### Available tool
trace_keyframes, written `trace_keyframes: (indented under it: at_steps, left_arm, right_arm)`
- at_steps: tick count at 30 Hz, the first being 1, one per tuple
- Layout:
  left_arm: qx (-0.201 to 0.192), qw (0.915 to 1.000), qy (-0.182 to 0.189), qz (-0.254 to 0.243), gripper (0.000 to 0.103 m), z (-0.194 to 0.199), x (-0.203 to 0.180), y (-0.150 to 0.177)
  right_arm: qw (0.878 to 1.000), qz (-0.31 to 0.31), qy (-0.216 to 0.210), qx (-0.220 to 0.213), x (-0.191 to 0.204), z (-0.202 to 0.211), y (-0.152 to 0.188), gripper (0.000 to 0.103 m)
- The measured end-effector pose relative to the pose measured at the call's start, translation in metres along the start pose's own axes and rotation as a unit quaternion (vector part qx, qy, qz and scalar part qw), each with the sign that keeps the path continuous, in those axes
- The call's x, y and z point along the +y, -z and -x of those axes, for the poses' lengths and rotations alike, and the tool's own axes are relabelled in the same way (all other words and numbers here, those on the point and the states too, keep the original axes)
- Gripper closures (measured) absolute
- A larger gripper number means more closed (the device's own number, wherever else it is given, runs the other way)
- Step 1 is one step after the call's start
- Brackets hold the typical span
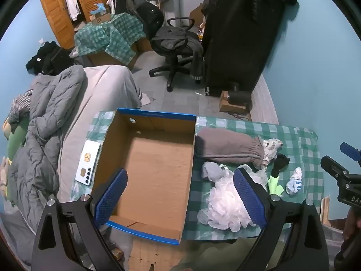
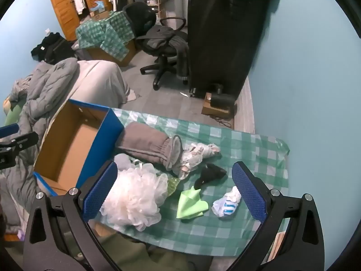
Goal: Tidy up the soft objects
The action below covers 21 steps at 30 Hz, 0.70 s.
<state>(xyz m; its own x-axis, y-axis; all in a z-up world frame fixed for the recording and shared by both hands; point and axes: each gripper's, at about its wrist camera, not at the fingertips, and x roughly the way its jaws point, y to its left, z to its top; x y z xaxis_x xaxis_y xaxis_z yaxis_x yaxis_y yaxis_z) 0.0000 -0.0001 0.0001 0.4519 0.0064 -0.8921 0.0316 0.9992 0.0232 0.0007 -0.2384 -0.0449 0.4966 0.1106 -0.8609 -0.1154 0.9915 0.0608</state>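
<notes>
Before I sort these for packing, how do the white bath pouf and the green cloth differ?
The white bath pouf is a puffy, ruffled mesh ball; the green cloth lies flat and folded. The pouf is far bulkier and sits close to the cardboard box; the cloth lies farther right. Both are soft and rest loose on the checkered tablecloth.

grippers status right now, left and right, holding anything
Left gripper: open, holding nothing, above the cardboard box.
Right gripper: open, holding nothing, above the white loofah and green cloth.
</notes>
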Motion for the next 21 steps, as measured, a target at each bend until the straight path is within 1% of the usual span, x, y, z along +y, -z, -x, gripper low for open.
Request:
trace_keyframes:
  at_steps: [4, 5, 10, 15, 16, 18, 21]
  left_arm:
    - [0.001, 1.0000, -0.006, -0.003, 0.007, -0.002, 0.000, 0.000]
    - [0.003, 1.0000, -0.006, -0.005, 0.007, -0.003, -0.005, -0.003]
    - [-0.002, 0.9999, 0.017, 0.002, 0.007, -0.001, -0.007, -0.001]
    - [-0.004, 1.0000, 0.006, 0.000, 0.007, 0.002, -0.012, -0.001]
    - [-0.004, 1.0000, 0.005, 0.000, 0.007, 0.002, -0.013, -0.001]
    - [-0.005, 1.0000, 0.001, -0.002, 0.007, 0.002, -0.014, -0.002]
    - [-0.006, 1.0000, 0.002, -0.002, 0.007, 0.002, -0.014, -0.001]
  right_arm:
    - [1.000, 0.001, -0.001, 0.003, -0.001, 0.000, -0.001, 0.003]
    - [1.000, 0.000, -0.001, 0.003, -0.001, -0.001, -0.002, 0.003]
    - [1.000, 0.003, -0.001, 0.002, -0.003, 0.000, -0.004, 0.003]
    - [1.000, -0.001, -0.004, 0.008, -0.005, 0.001, -0.006, 0.003]
    - [1.000, -0.001, -0.004, 0.009, -0.007, -0.007, -0.001, 0.003]
    - [1.000, -0.001, -0.006, 0.009, -0.009, -0.008, -0.001, 0.003]
    - [1.000, -0.001, -0.006, 0.008, -0.008, -0.007, -0.001, 0.003]
